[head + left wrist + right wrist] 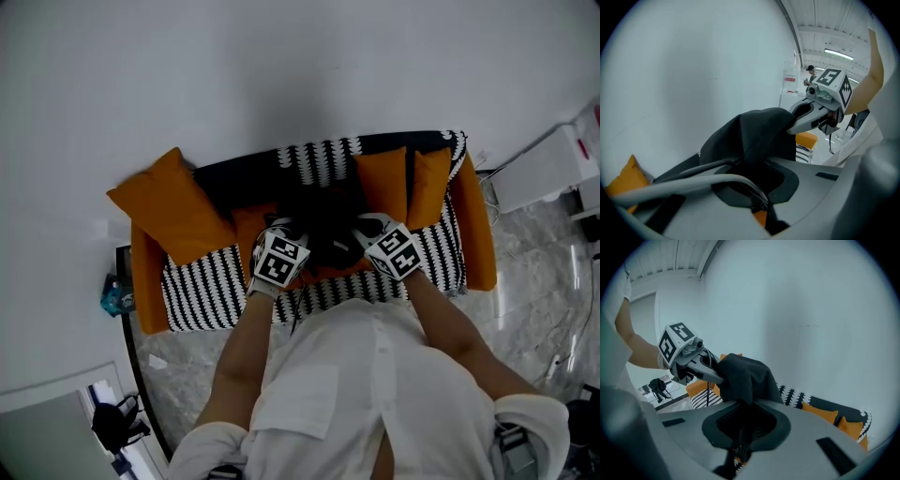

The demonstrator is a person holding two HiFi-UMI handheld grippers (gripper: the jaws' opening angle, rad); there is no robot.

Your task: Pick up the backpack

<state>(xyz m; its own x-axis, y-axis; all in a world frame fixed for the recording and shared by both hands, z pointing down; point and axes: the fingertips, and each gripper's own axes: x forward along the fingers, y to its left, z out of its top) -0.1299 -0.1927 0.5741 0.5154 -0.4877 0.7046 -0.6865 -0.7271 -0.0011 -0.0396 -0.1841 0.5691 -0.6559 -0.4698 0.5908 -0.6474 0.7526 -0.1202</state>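
Backpack (pixel 328 232), black, is located at the middle of the sofa (pixel 202 291), between the two grippers. Whether its base is clear of the seat cannot be told.

Left gripper (pixel 757 204): fingers are drawn narrow and clamped on black backpack fabric, which is bunched just beyond them.

Right gripper (pixel 740 446): fingers are likewise pinched shut on a dark fold of the backpack.

The two grippers are set near each other, at opposite sides of the bag's top. An orange cushion (pixel 173 206) is propped at the sofa's left end.

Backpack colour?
Black; the backpack shows best in the right gripper view.
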